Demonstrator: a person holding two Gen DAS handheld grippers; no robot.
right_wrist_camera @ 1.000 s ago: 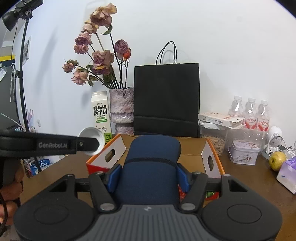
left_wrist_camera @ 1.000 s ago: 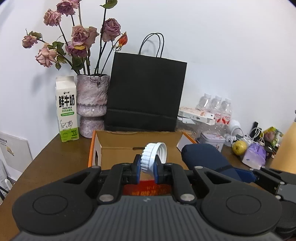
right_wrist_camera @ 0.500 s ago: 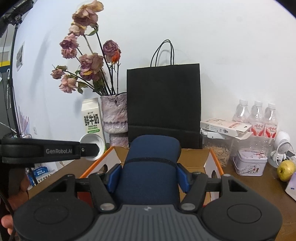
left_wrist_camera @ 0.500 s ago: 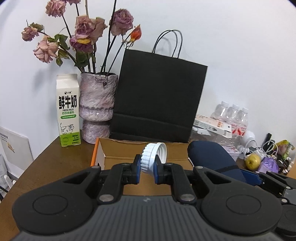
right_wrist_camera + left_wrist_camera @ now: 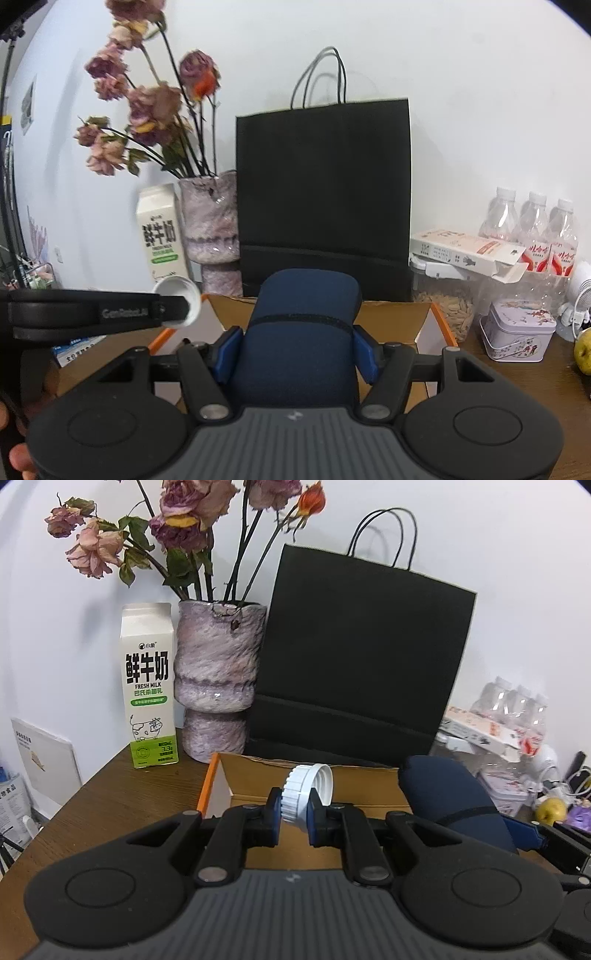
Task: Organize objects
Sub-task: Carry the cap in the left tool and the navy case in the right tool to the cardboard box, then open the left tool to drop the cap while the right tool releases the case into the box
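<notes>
now both loads are up over the cardboard box (image 5: 314, 786). my left claw (image 5: 295, 808) pinches a white cap (image 5: 304, 792); my right claw (image 5: 297, 349) clamps a navy bottle (image 5: 303, 332). next, i judge: line cap to bottle mouth, or lower both into the box.

Showing on the desk (image 5: 524, 384): three water bottles (image 5: 532, 225), one milk carton (image 5: 149, 686), one vase (image 5: 216, 679), one black bag (image 5: 354, 653), one tin (image 5: 517, 328), one cardboard box (image 5: 317, 786).
</notes>
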